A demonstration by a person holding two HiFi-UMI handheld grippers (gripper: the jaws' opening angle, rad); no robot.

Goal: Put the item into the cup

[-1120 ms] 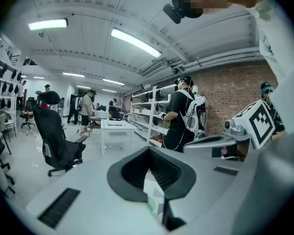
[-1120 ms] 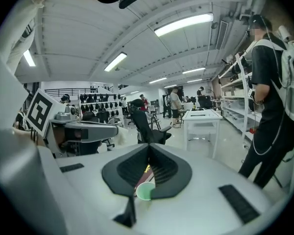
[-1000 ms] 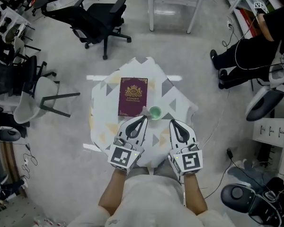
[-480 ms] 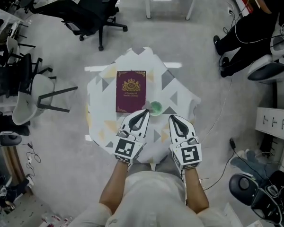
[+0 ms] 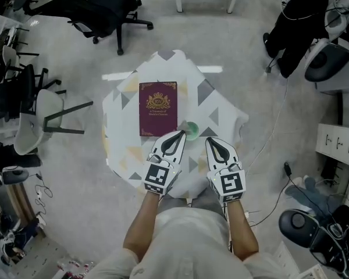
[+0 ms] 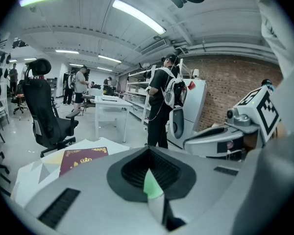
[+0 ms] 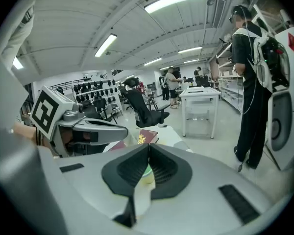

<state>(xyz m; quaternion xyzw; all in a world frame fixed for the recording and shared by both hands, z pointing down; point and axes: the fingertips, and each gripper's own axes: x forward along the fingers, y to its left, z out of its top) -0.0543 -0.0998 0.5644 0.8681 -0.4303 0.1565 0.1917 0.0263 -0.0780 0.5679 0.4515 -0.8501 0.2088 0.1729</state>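
Left hand-held gripper point(image 5: 182, 135) and right hand-held gripper point(image 5: 209, 140), jaws together, near the green cup point(image 5: 191, 129)

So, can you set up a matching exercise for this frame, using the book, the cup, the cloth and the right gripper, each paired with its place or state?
Things:
1. maroon book with a gold crest
2. small green cup
3. white cloth with grey and yellow triangles
4. right gripper

Places or states:
a. jaws together, nothing held
b. lies flat and closed, on the far left part
c. stands by the book's near right corner
d. spread out, carrying the book and cup

Pairs: 1-b, 2-c, 3-d, 4-a
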